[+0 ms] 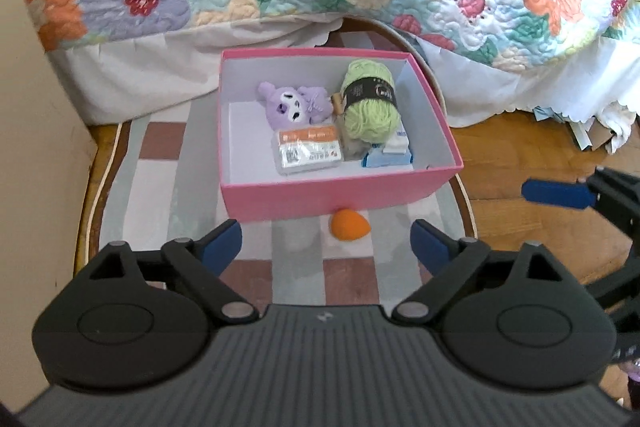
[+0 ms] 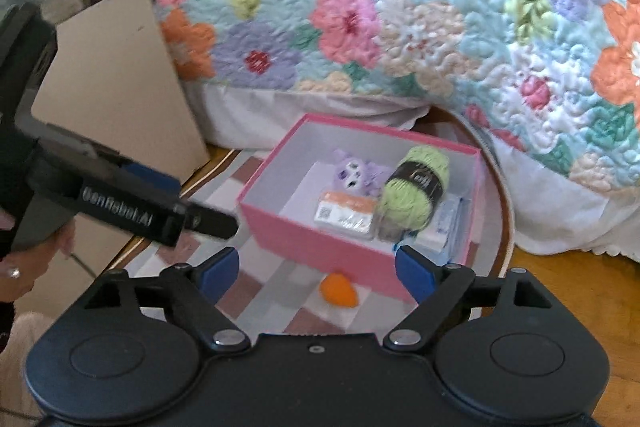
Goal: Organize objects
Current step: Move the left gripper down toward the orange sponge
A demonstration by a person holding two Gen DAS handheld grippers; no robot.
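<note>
Pink cardboard box (image 1: 340, 193) holding fuzzy green yarn ball (image 1: 370, 107), plush purple toy (image 1: 294, 105), egg-shaped orange sponge (image 1: 350, 225) outside, left gripper (image 1: 326, 241) and right gripper (image 2: 316, 269) both spread wide, empty.

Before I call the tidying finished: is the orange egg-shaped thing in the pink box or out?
Out. The orange egg lies on the checked mat against the pink box's front wall.
</note>
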